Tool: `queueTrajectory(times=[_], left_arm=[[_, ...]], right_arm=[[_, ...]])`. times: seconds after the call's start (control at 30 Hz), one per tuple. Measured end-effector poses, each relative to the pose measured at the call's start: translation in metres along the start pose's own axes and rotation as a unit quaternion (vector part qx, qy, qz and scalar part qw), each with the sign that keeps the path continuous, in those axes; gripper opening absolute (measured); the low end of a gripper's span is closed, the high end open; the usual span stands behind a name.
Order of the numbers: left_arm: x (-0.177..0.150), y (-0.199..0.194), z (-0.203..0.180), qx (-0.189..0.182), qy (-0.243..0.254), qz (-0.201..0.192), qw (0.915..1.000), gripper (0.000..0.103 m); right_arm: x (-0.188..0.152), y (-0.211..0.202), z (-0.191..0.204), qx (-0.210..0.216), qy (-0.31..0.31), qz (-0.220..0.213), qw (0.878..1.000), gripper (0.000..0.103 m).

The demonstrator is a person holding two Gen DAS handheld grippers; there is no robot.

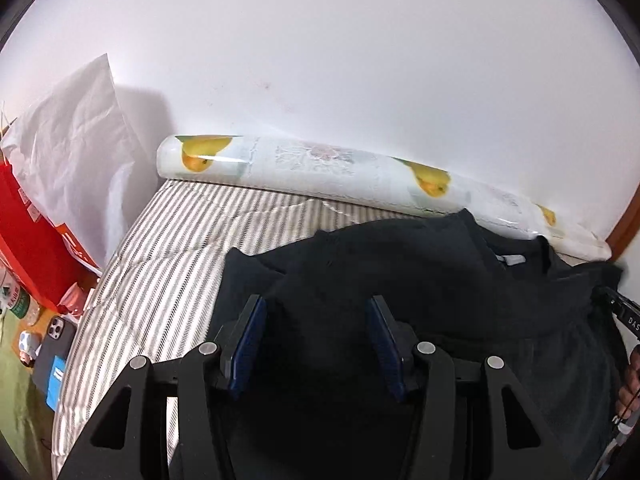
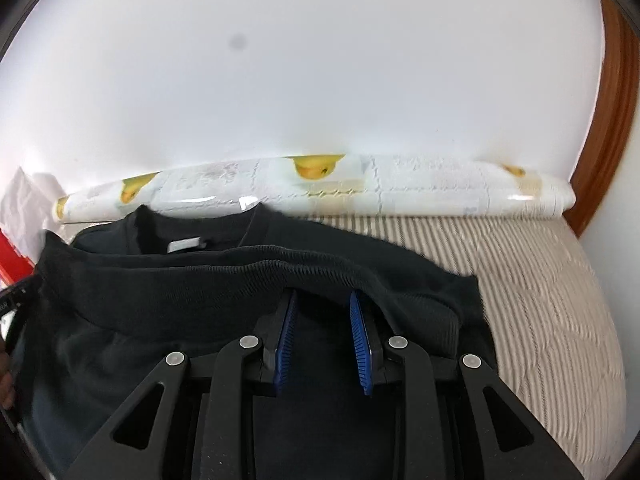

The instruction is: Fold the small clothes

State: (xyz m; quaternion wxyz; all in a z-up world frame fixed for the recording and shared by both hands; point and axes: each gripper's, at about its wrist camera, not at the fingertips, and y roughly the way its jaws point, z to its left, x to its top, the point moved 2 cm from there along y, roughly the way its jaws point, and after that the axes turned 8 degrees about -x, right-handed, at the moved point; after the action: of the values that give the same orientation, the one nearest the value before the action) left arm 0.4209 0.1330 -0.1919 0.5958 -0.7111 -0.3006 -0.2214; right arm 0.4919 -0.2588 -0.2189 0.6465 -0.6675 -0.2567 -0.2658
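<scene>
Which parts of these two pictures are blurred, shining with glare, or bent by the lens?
Left wrist view: the red paper bag is smeared at the edge, glare streaks the fruit-printed plastic roll, and the fisheye curves that roll. Right wrist view: the striped grey-and-white bed cover is blurred on the right, and a dark smudge sits on the white wall.

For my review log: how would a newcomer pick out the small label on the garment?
Start at the fruit-printed roll along the white wall. Just below lies the black garment on the striped bedcover. Inside its neckline sits the pale label, the only light patch on the dark fabric.
</scene>
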Motion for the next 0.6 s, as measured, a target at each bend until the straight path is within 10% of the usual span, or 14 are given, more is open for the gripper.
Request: queueTrajectory(times=[0.6], left_arm=[[-0.014, 0.019, 0.012, 0.029, 0.016, 0.021, 0.9992, 0.055]], right_arm=[[-0.004, 0.047, -0.031, -0.034, 0.027, 0.037, 0.998, 0.032]])
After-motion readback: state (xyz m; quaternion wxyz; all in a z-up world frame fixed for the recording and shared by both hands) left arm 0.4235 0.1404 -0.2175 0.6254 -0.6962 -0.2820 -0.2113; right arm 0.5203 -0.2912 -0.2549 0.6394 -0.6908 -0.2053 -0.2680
